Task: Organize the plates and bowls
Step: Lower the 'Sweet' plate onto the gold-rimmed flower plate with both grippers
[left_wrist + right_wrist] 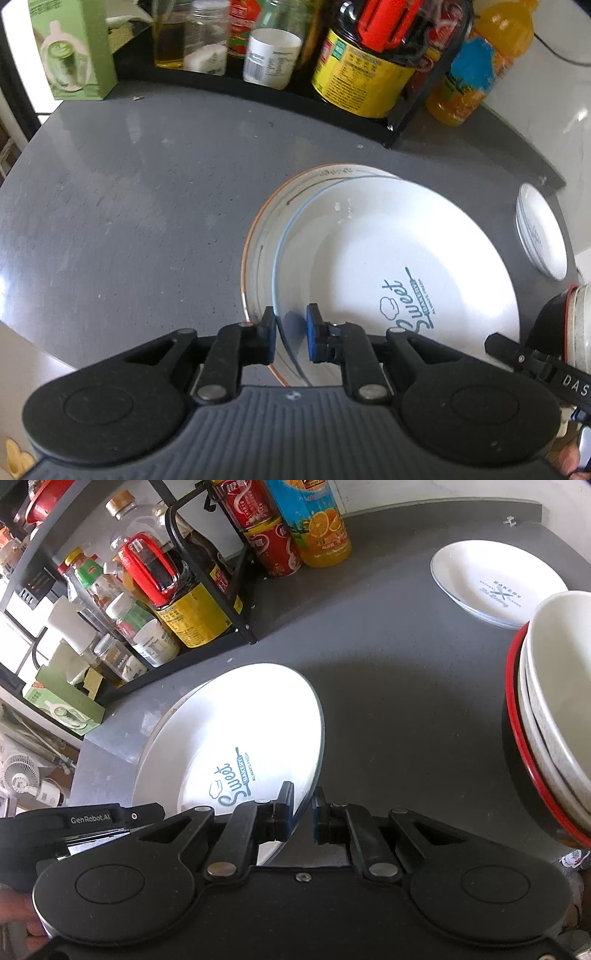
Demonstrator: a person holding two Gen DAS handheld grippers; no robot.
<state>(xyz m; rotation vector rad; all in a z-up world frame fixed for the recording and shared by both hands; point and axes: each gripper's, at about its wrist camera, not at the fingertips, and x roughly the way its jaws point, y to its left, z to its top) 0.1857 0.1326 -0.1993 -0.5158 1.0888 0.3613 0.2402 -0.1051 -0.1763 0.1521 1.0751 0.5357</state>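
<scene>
A white "Sweet Bakery" plate (388,266) with a blue rim lies tilted on an orange-rimmed plate (266,221) on the grey counter. My left gripper (290,332) straddles the white plate's near-left rim, with a small gap at the pads. My right gripper (303,812) straddles the same plate (251,731) at its right rim, pads slightly apart. A second "Bakery" plate (495,579) lies at the far right. A stack of bowls (554,709), red-rimmed at the bottom, stands at the right edge.
A black wire rack (207,602) of sauce bottles and jars lines the back of the grey counter (129,203). An orange juice bottle (317,520) and red cans (273,550) stand beside it. A green box (74,51) sits at the back left.
</scene>
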